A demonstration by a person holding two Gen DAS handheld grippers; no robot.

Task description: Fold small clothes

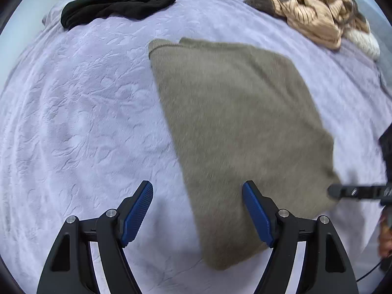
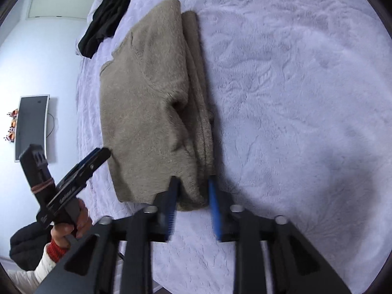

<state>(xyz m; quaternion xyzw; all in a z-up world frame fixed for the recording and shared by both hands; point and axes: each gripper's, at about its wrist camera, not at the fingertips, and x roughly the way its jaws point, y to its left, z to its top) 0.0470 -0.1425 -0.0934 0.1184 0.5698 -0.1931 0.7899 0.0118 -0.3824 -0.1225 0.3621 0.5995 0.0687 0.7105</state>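
Observation:
A taupe fleece garment (image 1: 235, 122) lies folded in a rough rectangle on the lavender bedspread (image 1: 73, 110). My left gripper (image 1: 197, 186) hovers open over the garment's near left edge, with its right blue pad above the cloth and its left pad above the bedspread. In the right wrist view the same garment (image 2: 147, 98) shows a thick layered fold along its right side. My right gripper (image 2: 193, 183) has its blue pads on either side of the near corner of that fold, closed on the cloth. A hand holds the left gripper (image 2: 101, 153) at the garment's left corner.
A black garment (image 1: 122, 2) lies crumpled at the far left of the bed. A pile of tan striped clothes (image 1: 311, 9) sits at the far right. Bare bedspread stretches to the right of the garment (image 2: 294, 98). A dark screen (image 2: 30, 127) hangs on the wall.

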